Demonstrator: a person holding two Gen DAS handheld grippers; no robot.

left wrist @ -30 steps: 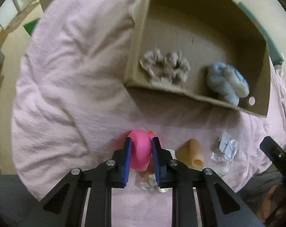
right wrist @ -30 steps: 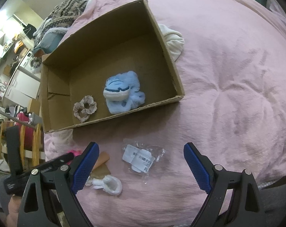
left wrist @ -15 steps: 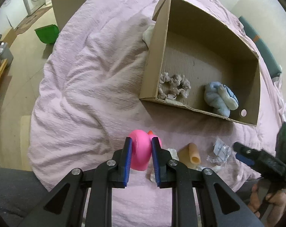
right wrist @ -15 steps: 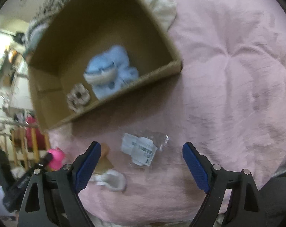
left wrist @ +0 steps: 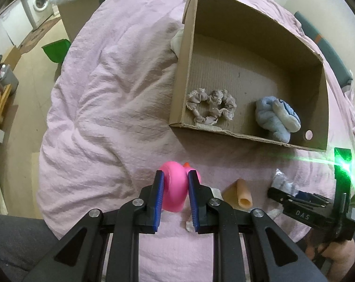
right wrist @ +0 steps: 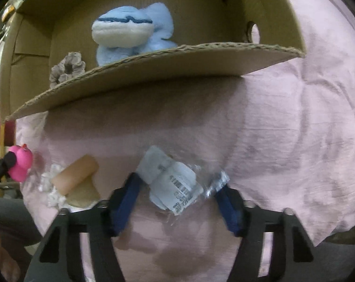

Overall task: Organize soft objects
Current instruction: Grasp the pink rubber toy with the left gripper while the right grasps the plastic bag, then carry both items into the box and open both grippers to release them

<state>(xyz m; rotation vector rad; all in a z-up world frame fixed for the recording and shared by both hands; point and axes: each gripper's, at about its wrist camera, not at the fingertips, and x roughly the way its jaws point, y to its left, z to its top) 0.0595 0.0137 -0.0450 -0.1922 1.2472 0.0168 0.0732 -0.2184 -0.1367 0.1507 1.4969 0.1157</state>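
My left gripper (left wrist: 175, 174) is shut on a pink rubber duck (left wrist: 175, 188) and holds it just above the pink blanket (left wrist: 107, 94); the duck (right wrist: 21, 162) also shows at the left edge of the right wrist view. My right gripper (right wrist: 177, 183) points down over a clear plastic packet (right wrist: 175, 185) with a white label. Its jaws are closing, with the packet between them and the pads at its edges. The cardboard box (left wrist: 224, 131) beyond holds a blue plush whale (left wrist: 276, 117) and a beige scrunchie (left wrist: 211, 105).
A tan soft tube (right wrist: 75, 174) and a white fluffy piece (right wrist: 52, 188) lie between duck and packet. A white cloth (left wrist: 177, 42) sits behind the box's left wall. The bed edge drops to a floor with a green bin (left wrist: 56, 51) at left.
The right gripper dropped down close over the packet and its jaws narrowed around it. The left gripper rose a little with the duck still in its grip.
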